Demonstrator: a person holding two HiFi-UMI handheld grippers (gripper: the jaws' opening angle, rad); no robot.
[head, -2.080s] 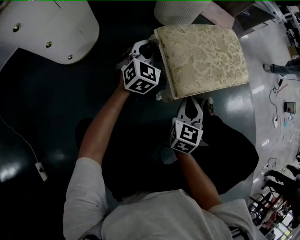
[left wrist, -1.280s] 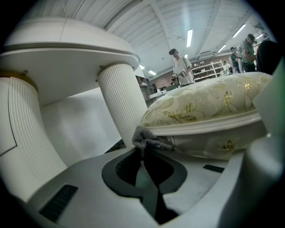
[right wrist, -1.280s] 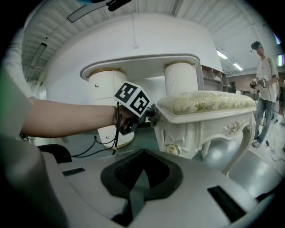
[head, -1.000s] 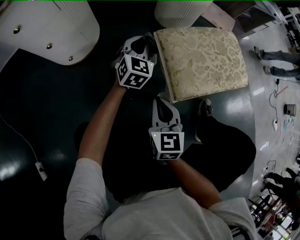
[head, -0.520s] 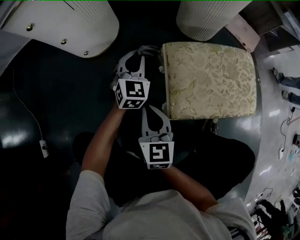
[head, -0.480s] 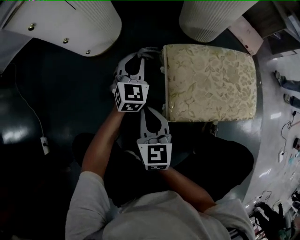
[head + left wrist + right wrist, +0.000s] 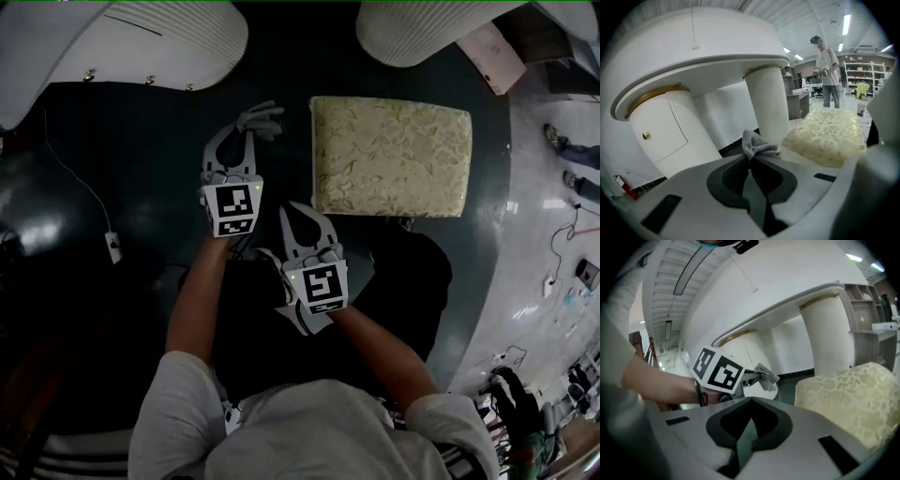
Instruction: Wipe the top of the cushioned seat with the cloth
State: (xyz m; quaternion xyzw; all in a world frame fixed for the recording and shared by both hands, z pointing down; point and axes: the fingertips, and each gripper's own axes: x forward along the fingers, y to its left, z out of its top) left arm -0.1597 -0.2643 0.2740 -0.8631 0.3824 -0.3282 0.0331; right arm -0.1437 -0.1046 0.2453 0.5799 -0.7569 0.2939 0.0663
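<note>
Beside cushioned seat (image 7: 391, 156) | cloth (image 7: 262, 119) pinched in left hand-held gripper (image 7: 247, 128)

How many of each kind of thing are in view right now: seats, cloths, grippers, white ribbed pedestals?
cushioned seat: 1
cloth: 1, pinched in the left gripper
grippers: 2, the left gripper and the right gripper, which is shut and empty
white ribbed pedestals: 2, the wide pedestal and the round column
total: 6
</note>
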